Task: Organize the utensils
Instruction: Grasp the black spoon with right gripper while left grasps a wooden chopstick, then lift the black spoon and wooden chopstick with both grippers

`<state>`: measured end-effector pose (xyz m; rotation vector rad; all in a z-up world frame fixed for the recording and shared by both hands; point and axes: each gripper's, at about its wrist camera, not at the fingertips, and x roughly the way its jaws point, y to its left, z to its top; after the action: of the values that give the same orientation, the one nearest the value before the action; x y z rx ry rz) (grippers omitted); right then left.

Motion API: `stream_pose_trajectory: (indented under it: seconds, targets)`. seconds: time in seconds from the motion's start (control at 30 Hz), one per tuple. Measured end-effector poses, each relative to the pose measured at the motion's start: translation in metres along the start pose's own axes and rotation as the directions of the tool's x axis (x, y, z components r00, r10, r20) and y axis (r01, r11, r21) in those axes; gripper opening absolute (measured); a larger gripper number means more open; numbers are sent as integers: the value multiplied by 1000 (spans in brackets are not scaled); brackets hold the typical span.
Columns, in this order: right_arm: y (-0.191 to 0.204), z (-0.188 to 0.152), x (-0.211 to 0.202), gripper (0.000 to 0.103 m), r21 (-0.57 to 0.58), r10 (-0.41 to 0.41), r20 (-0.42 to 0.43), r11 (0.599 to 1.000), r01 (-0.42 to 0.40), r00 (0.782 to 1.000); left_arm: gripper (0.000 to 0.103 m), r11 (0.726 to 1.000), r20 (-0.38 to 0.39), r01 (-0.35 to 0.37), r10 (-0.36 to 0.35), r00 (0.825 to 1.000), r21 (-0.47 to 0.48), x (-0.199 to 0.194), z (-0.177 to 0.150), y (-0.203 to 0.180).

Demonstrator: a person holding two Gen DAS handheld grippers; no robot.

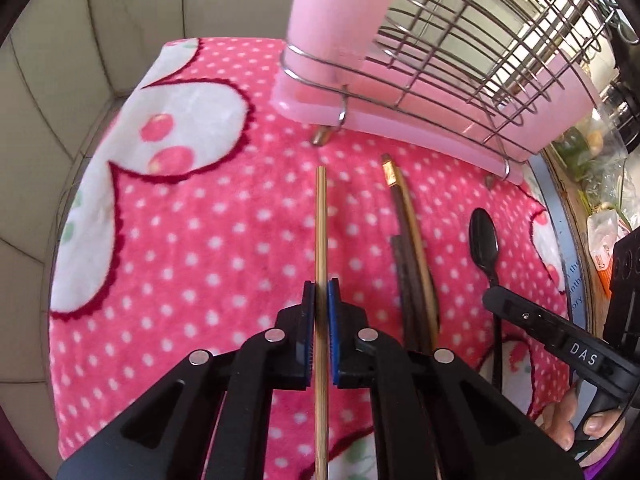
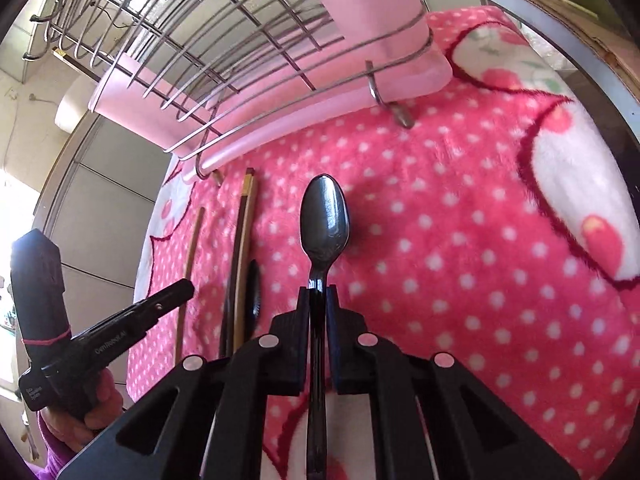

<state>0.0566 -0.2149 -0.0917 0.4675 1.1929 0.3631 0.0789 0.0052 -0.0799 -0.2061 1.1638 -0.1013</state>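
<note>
My left gripper (image 1: 321,286) is shut on a light bamboo chopstick (image 1: 321,220) that points toward the wire utensil rack (image 1: 460,32). My right gripper (image 2: 319,290) is shut on the handle of a black spoon (image 2: 324,220), bowl forward, just above the pink blanket (image 2: 440,240). The spoon (image 1: 484,244) and the right gripper (image 1: 492,300) also show in the left wrist view. A dark chopstick and a tan chopstick (image 1: 412,248) lie together on the blanket between the two grippers. The left gripper (image 2: 188,286) and its chopstick (image 2: 190,264) show in the right wrist view.
The wire rack sits in a pink drip tray (image 1: 400,120) at the blanket's far edge, with a pink cup holder (image 1: 332,12). A second black spoon (image 2: 253,300) lies beside the chopsticks. Cluttered shelves (image 1: 592,160) stand at the right, a tiled wall at the left.
</note>
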Motion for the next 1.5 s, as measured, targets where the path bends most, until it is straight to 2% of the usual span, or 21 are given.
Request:
stream_pose_trajectory:
  seconds: [0.17,0.33,0.63,0.97,1.07,1.1,1.17,1.3,1.5]
  targets:
    - [-7,-1,0,15,-4,13,-29,1000,-13,999,7,1000,-60,-2,4,998,29,5,2,4]
    - [-16,4,-18,29,-17,15,-14,1000,-15,1000,14,998,-118,13,-6,993,62,5,17,5]
    - [-29,41,-19,30,9,43,-47,999,-43,998,15,994,-204,-1,24,979,113,21,49,-1]
    - [-15,60,8,27,-55,-16,-113,998,10,993,15,994,-245,2,24,969,109,34,65,-3]
    - [-12,58,14,4,-60,1,-124,998,-8,992,15,992,-240,1,28,970,123,39,69,-8]
    - [-10,56,18,4,-60,12,-128,998,-19,992,15,991,-233,1,31,972,134,39,68,-9]
    - [-4,51,20,3,-71,18,-111,997,-26,994,7,989,-211,-7,38,977,148,39,61,-12]
    - [5,45,3,1,-95,30,-38,995,-34,999,6,989,-162,21,3,987,148,21,53,-10]
    - [14,36,-31,1,-121,45,82,992,-35,996,6,987,-39,64,-59,998,148,-27,46,-10]
